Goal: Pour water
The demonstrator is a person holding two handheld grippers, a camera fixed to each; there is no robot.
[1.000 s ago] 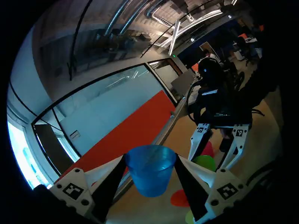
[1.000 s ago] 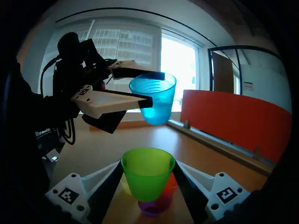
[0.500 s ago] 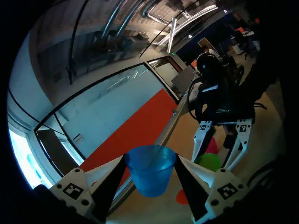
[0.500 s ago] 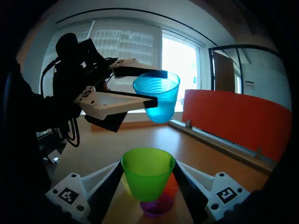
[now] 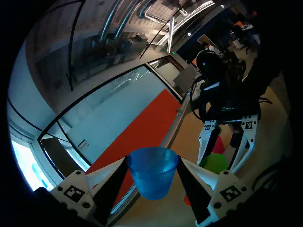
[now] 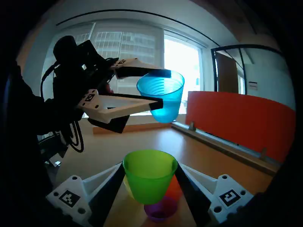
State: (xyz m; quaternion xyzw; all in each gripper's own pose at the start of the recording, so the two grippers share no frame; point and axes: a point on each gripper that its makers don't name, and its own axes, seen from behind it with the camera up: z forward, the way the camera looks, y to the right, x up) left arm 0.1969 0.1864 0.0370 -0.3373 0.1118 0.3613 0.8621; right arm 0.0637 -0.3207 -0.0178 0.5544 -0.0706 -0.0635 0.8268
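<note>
In the left gripper view, the left tongs [image 5: 152,163] are clamped on a translucent blue plastic cup [image 5: 152,179], one finger pressing each side just under the rim. The cup is held in the air. Farther off, the right tongs [image 5: 228,149] hold a green plastic cup [image 5: 214,163] the same way, lower down over the wooden counter [image 5: 189,136], with a pink cup [image 5: 219,145] just behind it.

In the right gripper view, the green cup sits upright between the right tongs' fingers with its mouth open upward. Beneath it on the counter stands a small purple cup [image 6: 160,212]. The blue cup hangs higher and beyond the green one, leaning only slightly. Its lower part looks a brighter blue, perhaps water, though I cannot tell for sure.

My judgement is that the pour has not yet begun. To do it well, bring the blue cup's lip over the middle of the green mouth and lower it close before tipping. Roll the left wrist slowly, hold the green cup level, and avoid squeezing either thin wall harder.
</note>
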